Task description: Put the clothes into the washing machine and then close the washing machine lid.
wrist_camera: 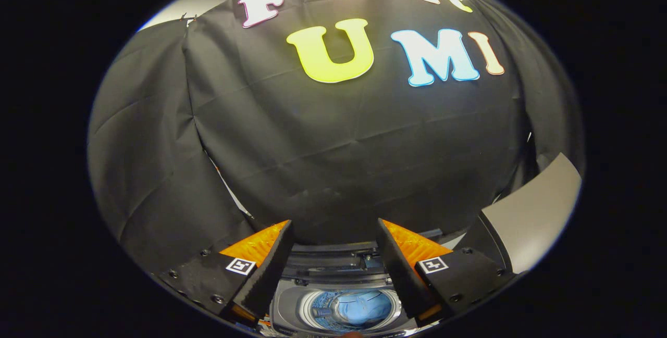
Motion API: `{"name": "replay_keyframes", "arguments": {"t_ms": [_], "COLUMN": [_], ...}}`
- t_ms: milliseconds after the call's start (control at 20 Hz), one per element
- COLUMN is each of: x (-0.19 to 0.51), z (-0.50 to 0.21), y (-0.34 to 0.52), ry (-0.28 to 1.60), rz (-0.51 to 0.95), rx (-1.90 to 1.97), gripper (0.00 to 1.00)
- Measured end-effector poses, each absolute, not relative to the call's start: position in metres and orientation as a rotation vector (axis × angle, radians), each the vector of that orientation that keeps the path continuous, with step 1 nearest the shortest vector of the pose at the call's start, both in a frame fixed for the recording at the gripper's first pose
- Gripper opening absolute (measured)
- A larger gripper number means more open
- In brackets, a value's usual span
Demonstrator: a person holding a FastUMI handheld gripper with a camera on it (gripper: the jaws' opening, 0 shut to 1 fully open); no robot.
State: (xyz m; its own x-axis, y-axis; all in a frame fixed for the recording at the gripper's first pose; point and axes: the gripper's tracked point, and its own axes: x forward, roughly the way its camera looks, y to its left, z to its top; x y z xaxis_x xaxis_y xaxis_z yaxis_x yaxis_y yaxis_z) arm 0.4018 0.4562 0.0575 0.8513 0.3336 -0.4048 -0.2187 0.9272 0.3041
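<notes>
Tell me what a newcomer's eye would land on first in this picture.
The black cloth wall of the booth, looming beyond the fingers. Next, the open gripper, its fingers spread wide with nothing between them. Low between the fingers sits the washing machine, its drum open and blue clothes already inside; a raised grey panel, probably its lid, stands beside the right finger.

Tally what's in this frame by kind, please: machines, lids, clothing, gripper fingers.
White top-loading washing machine: 1
Raised grey washing machine lid: 1
Blue clothing inside the drum: 1 bundle
Gripper fingers, apart and holding nothing: 2
Total: 5
</notes>
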Motion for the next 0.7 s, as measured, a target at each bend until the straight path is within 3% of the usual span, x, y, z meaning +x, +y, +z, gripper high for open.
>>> {"name": "replay_keyframes", "arguments": {"t_ms": [700], "x": [0.465], "z": [-0.03], "y": [0.507], "ry": [0.636], "rz": [0.25], "rx": [0.104], "gripper": [0.98]}}
